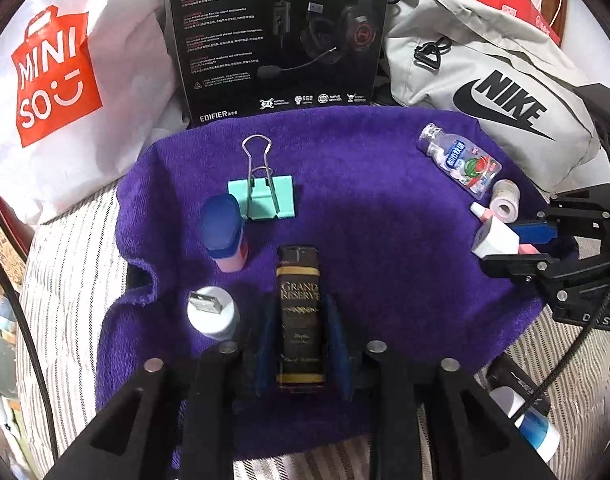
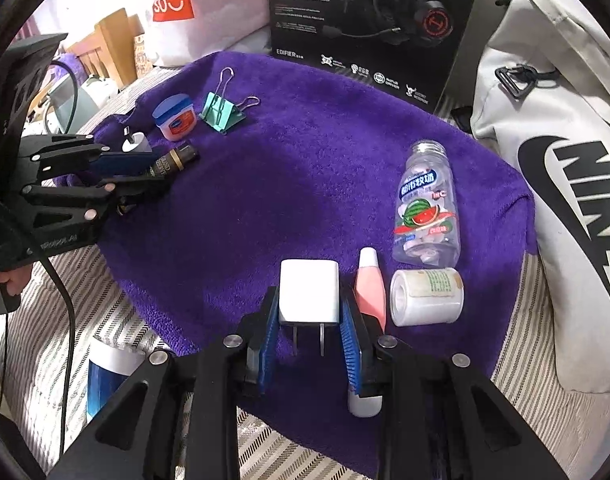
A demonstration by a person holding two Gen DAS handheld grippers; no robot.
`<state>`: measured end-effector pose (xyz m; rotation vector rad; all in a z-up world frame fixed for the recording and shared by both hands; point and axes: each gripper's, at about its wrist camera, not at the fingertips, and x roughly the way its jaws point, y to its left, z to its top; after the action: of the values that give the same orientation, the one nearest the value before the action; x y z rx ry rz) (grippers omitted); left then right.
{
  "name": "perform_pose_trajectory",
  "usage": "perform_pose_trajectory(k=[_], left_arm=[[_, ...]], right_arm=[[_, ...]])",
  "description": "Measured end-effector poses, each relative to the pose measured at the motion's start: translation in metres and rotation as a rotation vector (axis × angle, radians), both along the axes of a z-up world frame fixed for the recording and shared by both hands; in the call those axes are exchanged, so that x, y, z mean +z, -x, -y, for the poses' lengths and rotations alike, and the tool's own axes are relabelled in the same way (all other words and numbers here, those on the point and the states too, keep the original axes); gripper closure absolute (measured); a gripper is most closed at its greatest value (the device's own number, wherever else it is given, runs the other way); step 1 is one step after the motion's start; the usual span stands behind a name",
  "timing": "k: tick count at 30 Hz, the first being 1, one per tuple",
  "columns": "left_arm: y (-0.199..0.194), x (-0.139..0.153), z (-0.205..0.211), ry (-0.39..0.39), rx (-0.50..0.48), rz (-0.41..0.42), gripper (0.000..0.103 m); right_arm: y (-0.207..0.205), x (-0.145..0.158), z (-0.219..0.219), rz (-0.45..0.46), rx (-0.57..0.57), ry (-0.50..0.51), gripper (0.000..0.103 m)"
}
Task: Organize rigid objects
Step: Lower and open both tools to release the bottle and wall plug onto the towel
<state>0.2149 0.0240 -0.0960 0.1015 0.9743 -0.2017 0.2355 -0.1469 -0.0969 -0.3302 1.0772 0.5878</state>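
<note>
Middle of the purple towel (image 2: pixel 289 184) is wide open, easy lane from the near edge to the far edge. Left side is crowded: binder clip (image 2: pixel 221 110), blue-lidded jar (image 2: pixel 175 117), USB plug (image 1: pixel 211 312). Right edge is packed too: candy bottle (image 2: pixel 427 208), white tape roll (image 2: pixel 427 298), pink tube (image 2: pixel 369 284). Headset box (image 1: pixel 277 36) walls off the far edge.

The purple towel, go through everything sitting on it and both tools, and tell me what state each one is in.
Lighter: lying flat, between the left tool fingers.
White charger: prongs toward the camera, between the right tool fingers.
Candy bottle: on its side, capless.
Binder clip: handles up.
Blue-lidded jar: lid on.
White tape roll: on its side.
Pink tube: lying flat.
USB adapter: plug up.
</note>
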Motion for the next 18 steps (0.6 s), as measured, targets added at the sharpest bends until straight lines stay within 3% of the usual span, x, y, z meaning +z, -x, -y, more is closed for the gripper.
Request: perform_pose_trajectory(k=[2, 8, 18], left_arm=[[0.003, 0.000, 0.000, 0.011, 0.001, -0.007, 0.068], [0.009, 0.005, -0.001, 0.030, 0.031, -0.026, 0.067], [0.047, 0.035, 0.010, -0.005, 0.035, 0.033, 0.054]], right_arm=[[0.000, 0.000, 0.003, -0.013, -0.014, -0.005, 0.071], [0.004, 0.006, 0.014, -0.036, -0.062, -0.040, 0.056], [0.037, 0.034, 0.039, 0.028, -0.175, -0.060, 0.052]])
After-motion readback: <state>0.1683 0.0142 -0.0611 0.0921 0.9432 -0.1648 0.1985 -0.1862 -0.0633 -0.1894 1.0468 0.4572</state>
